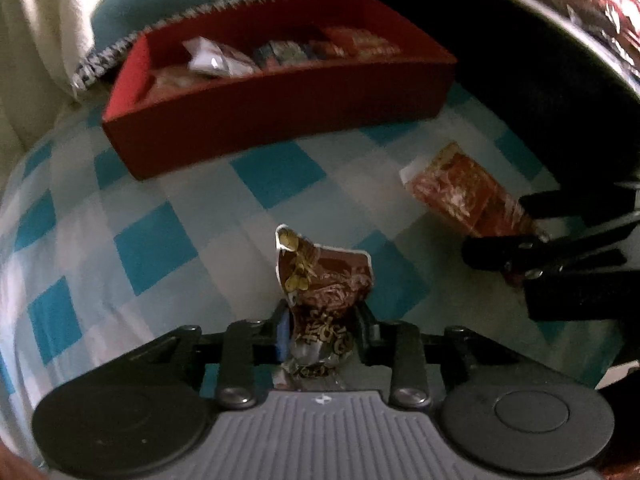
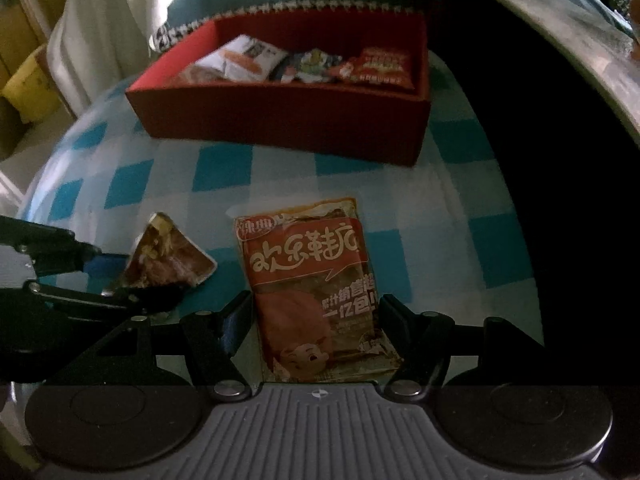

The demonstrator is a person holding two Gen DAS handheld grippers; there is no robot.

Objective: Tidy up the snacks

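Left wrist view | left gripper (image 1: pixel 322 320) clenched on crumpled brown snack packet (image 1: pixel 324 276), print unreadable | right gripper (image 2: pixel 316 312) jaws spread astride flat orange packet (image 2: pixel 316 280) with large Chinese lettering, pads apart from it | red box (image 2: pixel 280 108) of snacks beyond; bare checkered cloth (image 2: pixel 160 168) between.

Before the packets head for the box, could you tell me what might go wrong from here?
1. The left gripper pinches only the crumpled lower end of the brown packet, so it might slip out during the lift.
2. The right gripper stands open around the flat orange packet; closing could merely buckle it against the checked cloth.
3. The red box already holds several packets, so a drop could land on its wall.
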